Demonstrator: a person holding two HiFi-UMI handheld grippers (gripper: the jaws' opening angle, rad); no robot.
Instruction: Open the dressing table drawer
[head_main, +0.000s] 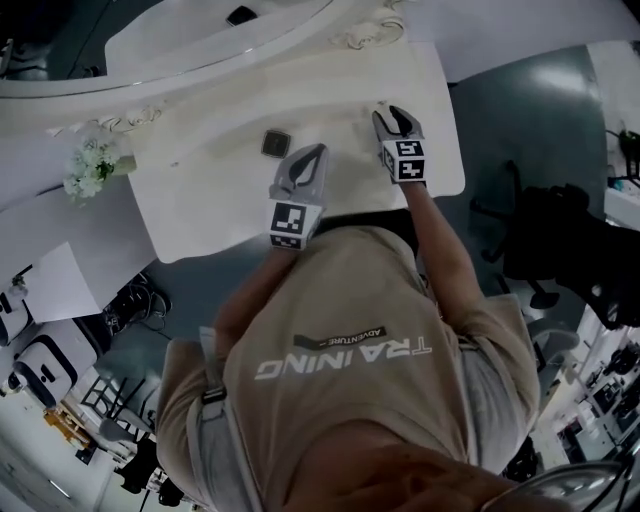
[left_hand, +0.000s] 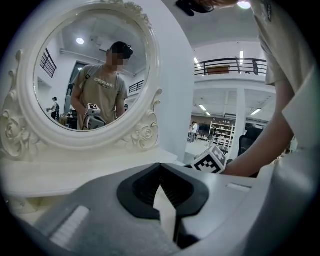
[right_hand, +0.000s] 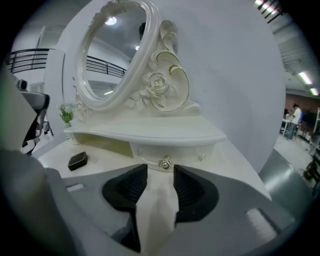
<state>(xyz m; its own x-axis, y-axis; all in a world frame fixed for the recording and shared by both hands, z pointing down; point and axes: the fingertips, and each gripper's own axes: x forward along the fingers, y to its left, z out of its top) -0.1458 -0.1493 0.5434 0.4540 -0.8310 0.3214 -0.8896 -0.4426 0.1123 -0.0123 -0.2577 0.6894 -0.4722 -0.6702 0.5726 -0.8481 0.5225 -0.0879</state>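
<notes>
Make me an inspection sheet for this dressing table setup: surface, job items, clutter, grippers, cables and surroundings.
Surface: white dressing table top, mostly bare.
Job's things: small white drawer under the raised shelf, closed, with a round metallic knob.
Clutter: small black box on the top; white flowers at its left end in the head view.
Grippers: left gripper shut, empty; right gripper open, the knob just ahead of its jaws, untouched.
Cables: nothing seen on the table.
Surroundings: ornate white oval mirror behind the top; dark chair on the grey floor to the right.
</notes>
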